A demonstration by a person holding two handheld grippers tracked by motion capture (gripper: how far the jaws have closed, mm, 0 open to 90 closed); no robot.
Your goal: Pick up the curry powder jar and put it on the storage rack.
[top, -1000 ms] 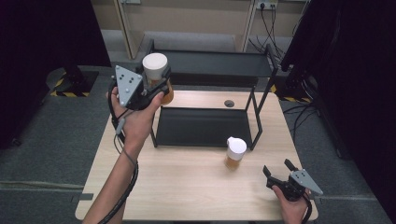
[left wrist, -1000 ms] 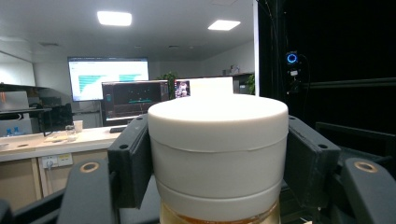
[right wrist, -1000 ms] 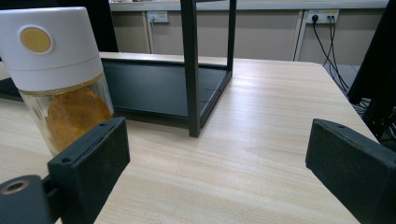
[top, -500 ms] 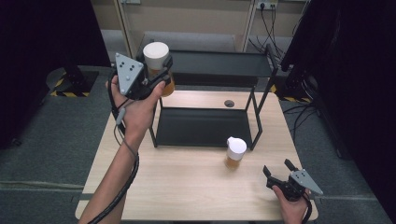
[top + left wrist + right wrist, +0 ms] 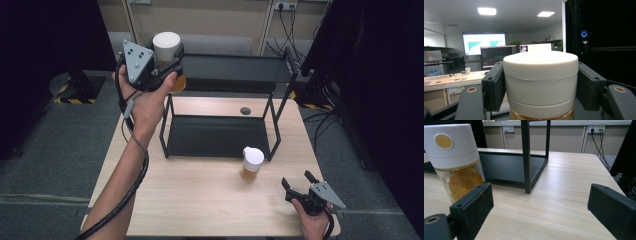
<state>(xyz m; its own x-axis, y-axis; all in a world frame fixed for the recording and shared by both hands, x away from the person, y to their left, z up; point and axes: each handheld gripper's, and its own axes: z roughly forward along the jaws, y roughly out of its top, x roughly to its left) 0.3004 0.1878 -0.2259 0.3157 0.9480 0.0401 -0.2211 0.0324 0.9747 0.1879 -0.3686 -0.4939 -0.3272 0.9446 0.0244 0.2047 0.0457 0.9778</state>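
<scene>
My left gripper [image 5: 169,62] is shut on a white-capped jar [image 5: 166,49] with amber contents, held in the air at the left end of the black shelf rack's top tier [image 5: 235,67]. In the left gripper view both pads press the jar's white cap [image 5: 540,80]. A second white-capped jar [image 5: 251,163] with orange powder stands on the wooden table [image 5: 200,200] in front of the rack. My right gripper [image 5: 296,184] rests open near the table's front right corner, to the right of that jar [image 5: 454,162], with nothing between its jaws.
The two-tier black rack [image 5: 217,135] takes up the back half of the table; its front right post [image 5: 526,157] stands near the right gripper. A round cable hole [image 5: 245,110] lies in the tabletop behind it. Cables and sockets [image 5: 287,20] line the far wall.
My left hand has lifted the jar higher and moved it slightly right, toward the rack's top tier. The right gripper and the jar on the table have not moved.
</scene>
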